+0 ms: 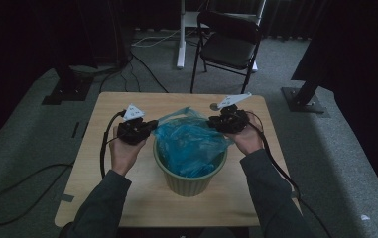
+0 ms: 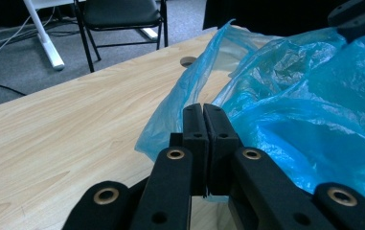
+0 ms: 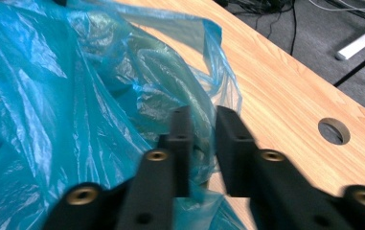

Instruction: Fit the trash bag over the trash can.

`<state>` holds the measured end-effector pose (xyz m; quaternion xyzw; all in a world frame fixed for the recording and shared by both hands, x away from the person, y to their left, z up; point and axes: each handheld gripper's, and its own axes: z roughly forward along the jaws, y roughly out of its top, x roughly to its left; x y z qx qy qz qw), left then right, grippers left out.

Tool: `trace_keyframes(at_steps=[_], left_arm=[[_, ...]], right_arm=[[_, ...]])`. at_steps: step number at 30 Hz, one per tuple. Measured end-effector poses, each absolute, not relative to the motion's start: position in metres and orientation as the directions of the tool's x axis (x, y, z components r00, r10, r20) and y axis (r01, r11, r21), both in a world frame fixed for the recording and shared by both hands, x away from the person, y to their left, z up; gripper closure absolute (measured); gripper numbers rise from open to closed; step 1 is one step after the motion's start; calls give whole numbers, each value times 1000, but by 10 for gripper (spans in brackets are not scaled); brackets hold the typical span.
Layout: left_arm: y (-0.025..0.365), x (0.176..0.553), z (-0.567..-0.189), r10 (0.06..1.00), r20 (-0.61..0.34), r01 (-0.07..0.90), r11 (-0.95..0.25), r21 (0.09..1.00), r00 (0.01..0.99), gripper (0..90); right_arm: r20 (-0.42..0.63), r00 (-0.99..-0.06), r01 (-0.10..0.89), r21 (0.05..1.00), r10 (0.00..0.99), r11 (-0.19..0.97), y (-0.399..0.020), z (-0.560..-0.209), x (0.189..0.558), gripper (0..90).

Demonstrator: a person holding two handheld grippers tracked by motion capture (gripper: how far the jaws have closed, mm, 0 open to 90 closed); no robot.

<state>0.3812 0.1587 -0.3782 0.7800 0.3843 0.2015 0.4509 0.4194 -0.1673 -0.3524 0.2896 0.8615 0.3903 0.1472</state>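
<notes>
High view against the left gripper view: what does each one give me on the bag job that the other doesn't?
The high view alone takes in the green bin, both hands and the right gripper at the bag's far edge. The left gripper view alone shows the left gripper with its jaws shut, pinching the film at the bag's edge. Both share the blue plastic bag, the wooden table and the black chair.
</notes>
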Motion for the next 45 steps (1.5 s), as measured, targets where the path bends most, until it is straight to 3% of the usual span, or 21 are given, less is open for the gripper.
trace_keyframes(at_steps=[4, 9, 19, 23, 27, 33, 37, 39, 43, 45], left_arm=[[158, 382, -380, 781, -35, 421, -298, 856, 624, 892], [157, 384, -383, 771, -51, 426, -294, 855, 635, 893], [154, 388, -387, 763, -87, 446, -277, 851, 640, 891], [160, 387, -381, 777, -111, 443, -230, 866, 620, 745], [165, 384, -371, 781, -120, 423, -196, 885, 613, 674], [159, 377, -363, 706, -115, 349, -195, 917, 699, 570], [146, 378, -365, 670, -89, 345, -260, 902, 737, 496], [142, 380, -367, 686, -79, 366, -284, 886, 723, 558], [145, 377, -368, 685, -66, 357, -293, 887, 725, 833], [148, 373, -368, 683, -66, 348, -285, 893, 727, 892]], right_arm=[[-11, -782, 383, 780, 623, 495, -173, -350, 420, 894], [2, -760, 422, 763, 650, 491, -179, -359, 428, 900], [124, -737, 503, 756, 664, 418, -187, -372, 437, 899], [95, -740, 494, 749, 666, 442, -183, -371, 435, 899], [89, -739, 493, 747, 668, 446, -182, -369, 434, 899], [78, -741, 486, 747, 667, 453, -182, -369, 434, 899], [76, -740, 487, 745, 668, 455, -181, -368, 434, 899], [76, -740, 487, 746, 668, 455, -181, -369, 434, 899], [79, -741, 489, 744, 667, 455, -183, -369, 434, 899], [85, -738, 493, 746, 670, 447, -185, -369, 434, 899]])
